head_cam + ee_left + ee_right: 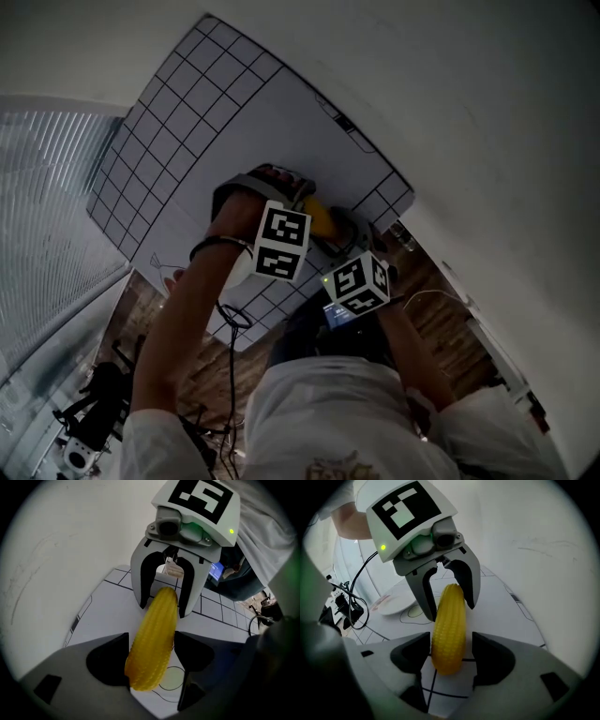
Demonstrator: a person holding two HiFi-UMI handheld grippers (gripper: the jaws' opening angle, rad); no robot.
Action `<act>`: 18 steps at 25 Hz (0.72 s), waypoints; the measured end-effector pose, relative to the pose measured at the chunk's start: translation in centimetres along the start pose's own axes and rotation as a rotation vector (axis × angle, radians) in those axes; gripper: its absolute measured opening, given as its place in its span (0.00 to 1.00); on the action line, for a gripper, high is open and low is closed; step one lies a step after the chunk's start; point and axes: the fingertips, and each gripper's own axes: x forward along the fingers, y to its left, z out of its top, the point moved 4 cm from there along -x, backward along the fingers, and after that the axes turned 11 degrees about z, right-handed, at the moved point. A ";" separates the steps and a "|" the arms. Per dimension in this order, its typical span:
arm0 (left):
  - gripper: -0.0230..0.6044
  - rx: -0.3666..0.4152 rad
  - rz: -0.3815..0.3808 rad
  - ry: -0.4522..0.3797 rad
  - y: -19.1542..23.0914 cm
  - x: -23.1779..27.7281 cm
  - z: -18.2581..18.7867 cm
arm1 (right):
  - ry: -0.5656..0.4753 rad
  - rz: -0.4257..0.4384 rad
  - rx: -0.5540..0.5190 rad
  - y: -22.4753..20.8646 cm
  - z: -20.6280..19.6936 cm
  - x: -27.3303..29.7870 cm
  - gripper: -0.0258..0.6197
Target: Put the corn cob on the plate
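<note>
Plate (pixel 391 605) beyond corn cob (pixel 449 634) and left claw (pixel 450 610)

Yellow corn cob (pixel 152 639), white plate (pixel 395 604), white mat (pixel 234 122) (black grid lines)

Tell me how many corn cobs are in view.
1. The yellow corn cob sits over the white gridded mat, between the jaws of the left gripper and the right gripper. No other shows.

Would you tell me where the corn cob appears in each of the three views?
Head view: corn cob near the centre, partly hidden.
Left gripper view: lower centre, between the jaws.
Right gripper view: centre, between the jaws.
Shared landmark: the gridded mat beneath it.
</note>
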 end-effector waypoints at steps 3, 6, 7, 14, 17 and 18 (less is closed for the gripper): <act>0.52 0.038 0.028 0.018 0.1 0.4 0.1 | -0.003 -0.023 -0.005 -0.4 -0.1 0.2 0.45; 0.51 0.055 0.024 0.021 0.0 0.5 0.1 | 0.007 -0.024 -0.034 0.0 -0.1 0.4 0.39; 0.51 0.059 0.019 0.020 -0.1 0.5 0.1 | 0.008 -0.023 -0.037 0.1 0.0 0.4 0.39; 0.50 0.065 0.021 0.027 -0.2 0.4 0.1 | 0.007 -0.021 -0.040 0.0 0.0 0.3 0.39; 0.49 0.056 0.014 0.050 -0.2 0.2 0.0 | 0.001 -0.014 -0.062 0.1 0.3 0.2 0.39; 0.49 0.051 0.015 0.057 -0.2 0.1 -0.1 | 0.000 -0.012 -0.071 0.0 0.5 0.2 0.39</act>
